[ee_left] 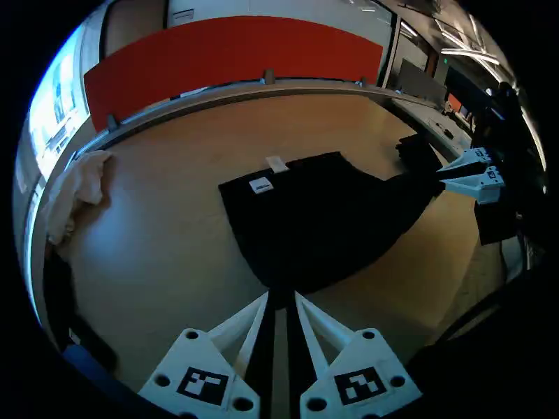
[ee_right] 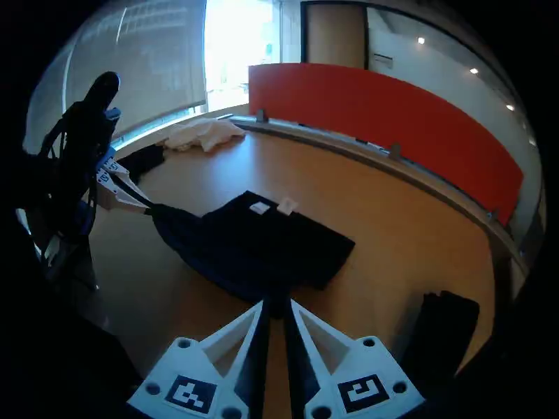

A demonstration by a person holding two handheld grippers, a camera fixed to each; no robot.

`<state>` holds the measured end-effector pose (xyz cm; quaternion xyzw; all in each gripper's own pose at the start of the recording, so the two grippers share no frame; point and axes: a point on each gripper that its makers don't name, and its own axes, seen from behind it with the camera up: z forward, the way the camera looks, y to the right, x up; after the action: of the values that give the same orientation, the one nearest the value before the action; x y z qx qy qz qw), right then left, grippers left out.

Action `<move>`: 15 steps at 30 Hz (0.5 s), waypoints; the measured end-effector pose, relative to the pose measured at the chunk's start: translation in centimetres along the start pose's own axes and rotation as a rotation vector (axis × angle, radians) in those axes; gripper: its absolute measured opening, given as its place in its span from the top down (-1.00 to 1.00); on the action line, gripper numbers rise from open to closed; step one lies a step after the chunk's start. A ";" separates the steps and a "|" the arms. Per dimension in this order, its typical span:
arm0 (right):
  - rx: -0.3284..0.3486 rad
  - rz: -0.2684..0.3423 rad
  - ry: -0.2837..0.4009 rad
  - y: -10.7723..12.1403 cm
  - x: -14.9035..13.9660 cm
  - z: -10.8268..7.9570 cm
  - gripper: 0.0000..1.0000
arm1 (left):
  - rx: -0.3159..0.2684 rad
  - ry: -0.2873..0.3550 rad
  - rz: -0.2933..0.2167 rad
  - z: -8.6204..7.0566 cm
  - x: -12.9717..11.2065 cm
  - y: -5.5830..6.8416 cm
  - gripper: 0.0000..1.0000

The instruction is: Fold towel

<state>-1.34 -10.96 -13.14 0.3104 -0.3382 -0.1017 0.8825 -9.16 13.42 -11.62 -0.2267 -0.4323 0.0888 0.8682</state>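
On the wooden table (ee_left: pixel 161 230) by a red partition (ee_left: pixel 230 56), left gripper (ee_left: pixel 283 300) and right gripper (ee_right: pixel 277 307) pinch the towel (ee_left: pixel 314 216).

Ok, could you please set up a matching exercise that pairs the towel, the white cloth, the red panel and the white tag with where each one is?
Things:
1. towel
2. white cloth
3. red panel
4. white tag

Places:
A. upright along the far edge of the table
B. lying on the towel
C. pinched by the left hand-held gripper and the right hand-held gripper
D. crumpled near the window

Pairs: 1-C, 2-D, 3-A, 4-B
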 end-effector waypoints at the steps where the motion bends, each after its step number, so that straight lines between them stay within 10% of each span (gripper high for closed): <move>1: 0.003 0.003 0.000 -0.1 0.1 -0.2 0.73 | -0.001 0.001 -0.002 -0.3 0.1 0.1 0.79; 15: 0.020 -0.001 0.001 -0.6 0.8 -2.2 0.73 | -0.020 0.004 -0.017 -2.3 0.4 1.0 0.79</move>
<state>0.76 -10.73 -14.37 0.3194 -0.3389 -0.0986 0.8794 -7.04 13.69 -12.98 -0.2317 -0.4333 0.0766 0.8676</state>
